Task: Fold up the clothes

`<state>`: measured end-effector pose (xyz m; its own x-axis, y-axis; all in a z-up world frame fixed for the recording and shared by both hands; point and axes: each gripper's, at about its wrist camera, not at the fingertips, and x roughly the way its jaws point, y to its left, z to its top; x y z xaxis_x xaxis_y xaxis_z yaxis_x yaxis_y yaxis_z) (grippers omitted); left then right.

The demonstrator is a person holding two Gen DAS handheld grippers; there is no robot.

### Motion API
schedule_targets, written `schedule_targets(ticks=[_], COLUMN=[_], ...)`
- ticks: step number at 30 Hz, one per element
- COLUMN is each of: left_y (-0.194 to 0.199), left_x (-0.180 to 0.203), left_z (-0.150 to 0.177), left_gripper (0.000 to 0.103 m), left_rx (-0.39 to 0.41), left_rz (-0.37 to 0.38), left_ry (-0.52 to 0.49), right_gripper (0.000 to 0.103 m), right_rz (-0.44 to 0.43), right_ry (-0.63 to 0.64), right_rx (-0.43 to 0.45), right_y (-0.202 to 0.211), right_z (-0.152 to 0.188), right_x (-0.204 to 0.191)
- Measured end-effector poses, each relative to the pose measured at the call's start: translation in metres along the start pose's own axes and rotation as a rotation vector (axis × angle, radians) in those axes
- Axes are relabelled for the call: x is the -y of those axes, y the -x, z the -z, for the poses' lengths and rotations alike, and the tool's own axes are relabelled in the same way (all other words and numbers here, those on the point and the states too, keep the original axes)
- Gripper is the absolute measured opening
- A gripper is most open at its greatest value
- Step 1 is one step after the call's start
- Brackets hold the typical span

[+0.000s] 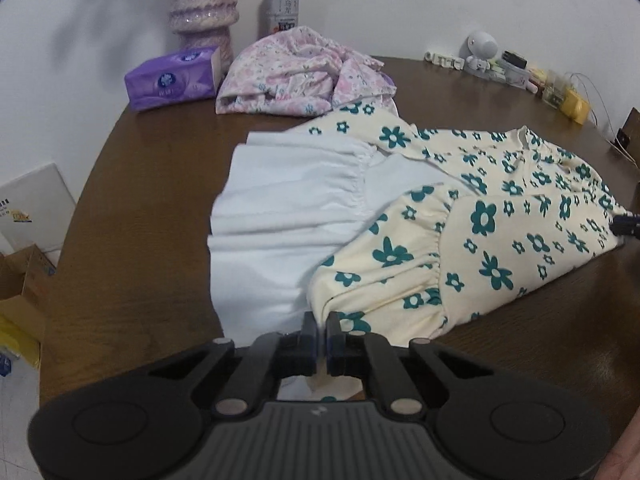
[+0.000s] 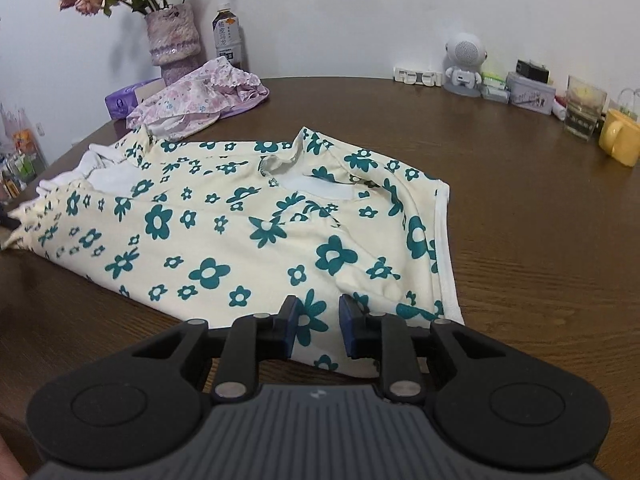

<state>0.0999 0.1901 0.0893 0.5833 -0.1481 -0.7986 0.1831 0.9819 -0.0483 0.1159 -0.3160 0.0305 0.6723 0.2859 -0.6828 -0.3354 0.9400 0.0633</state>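
So the cream dress with teal flowers is spread flat across the middle of the brown desk, with its white lining flipped out toward the left in the left wrist view. The left hand-held gripper sits at the bottom centre of its frame, jaws pinched together right on the hem edge of the dress, so it's gripping the fabric there. The right hand-held gripper is at the bottom centre of its own view, jaws a bit apart with the dress fabric lying between them; can't tell if the pads are actually pressing on it. Behind the dress, upper left, there's a crumpled pink floral garment, a purple tissue pack, a vase and a drink bottle. A yellow mug sits far right.
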Motion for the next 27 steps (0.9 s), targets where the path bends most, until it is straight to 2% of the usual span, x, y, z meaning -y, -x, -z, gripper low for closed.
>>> schedule_targets(ticks=[5, 8, 12, 13, 15, 17, 20, 23, 25, 27], left_y=[-0.006, -0.003, 0.004, 0.009, 0.019, 0.023, 0.011, -0.011, -0.028, -0.042], left_x=[-0.003, -0.004, -0.002, 0.001, 0.006, 0.012, 0.024, 0.032, 0.034, 0.036], left_z=[0.006, 0.011, 0.018, 0.016, 0.013, 0.003, -0.018, -0.037, -0.044, -0.046], left_gripper=[0.003, 0.004, 0.017, 0.021, 0.041, 0.048, 0.052, 0.053, 0.053, 0.046], left_rx=[-0.008, 0.018, 0.087, 0.115, 0.17, 0.205, 0.19, 0.143, 0.107, 0.079], left_rz=[-0.033, -0.067, -0.118, -0.112, -0.101, -0.068, -0.017, 0.045, 0.059, 0.094], left_ry=[-0.001, 0.015, 0.049, 0.039, 0.021, -0.015, -0.087, -0.147, -0.173, -0.193], right_gripper=[0.022, 0.022, 0.022, 0.023, 0.026, 0.03, 0.035, 0.035, 0.035, 0.035], right_rz=[0.016, 0.013, 0.007, 0.005, 0.014, 0.035, 0.081, 0.09, 0.091, 0.093], right_ry=[0.031, 0.031, -0.003, -0.012, -0.023, -0.024, -0.017, -0.009, 0.022, 0.054], right_rx=[0.023, 0.031, 0.053, 0.059, 0.077, 0.097, 0.114, 0.098, 0.084, 0.073], right_y=[0.001, 0.002, 0.011, 0.014, 0.022, 0.031, 0.035, 0.027, 0.019, 0.014], right_z=[0.004, 0.005, 0.005, 0.005, 0.004, 0.002, -0.002, -0.003, -0.002, -0.002], right_x=[-0.002, -0.002, 0.001, 0.002, 0.004, 0.006, 0.01, 0.012, 0.011, 0.009])
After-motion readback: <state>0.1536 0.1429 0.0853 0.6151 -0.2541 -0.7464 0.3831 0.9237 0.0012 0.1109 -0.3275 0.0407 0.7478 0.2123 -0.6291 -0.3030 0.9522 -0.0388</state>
